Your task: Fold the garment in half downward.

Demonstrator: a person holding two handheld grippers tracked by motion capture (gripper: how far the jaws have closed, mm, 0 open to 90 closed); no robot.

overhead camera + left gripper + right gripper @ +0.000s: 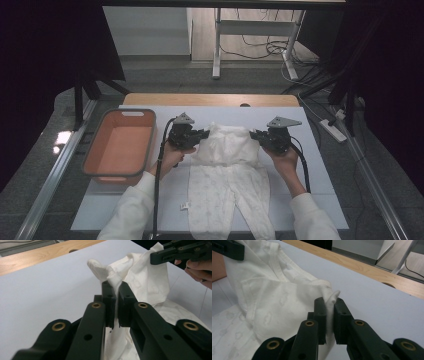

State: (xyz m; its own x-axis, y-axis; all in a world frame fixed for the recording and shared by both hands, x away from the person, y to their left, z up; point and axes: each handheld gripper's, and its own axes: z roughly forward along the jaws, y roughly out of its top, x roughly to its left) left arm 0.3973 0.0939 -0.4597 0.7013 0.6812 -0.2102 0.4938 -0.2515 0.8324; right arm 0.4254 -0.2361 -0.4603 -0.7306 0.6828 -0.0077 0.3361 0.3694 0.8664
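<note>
White baby garment (227, 170) lies on pale table cover (300, 200), just right of orange basket (120, 145). Legs spread flat toward person; top part lifted and folded back over body. Left gripper (204, 134) clenched on garment's left upper edge, cloth pinched between jaws (115, 290). Right gripper (254, 134) clenched on right upper edge, fold of cloth poking above jaws (331, 298). Small tag (185, 205) left of garment legs, possibly attached; view too coarse. Basket well left of both grippers.
</note>
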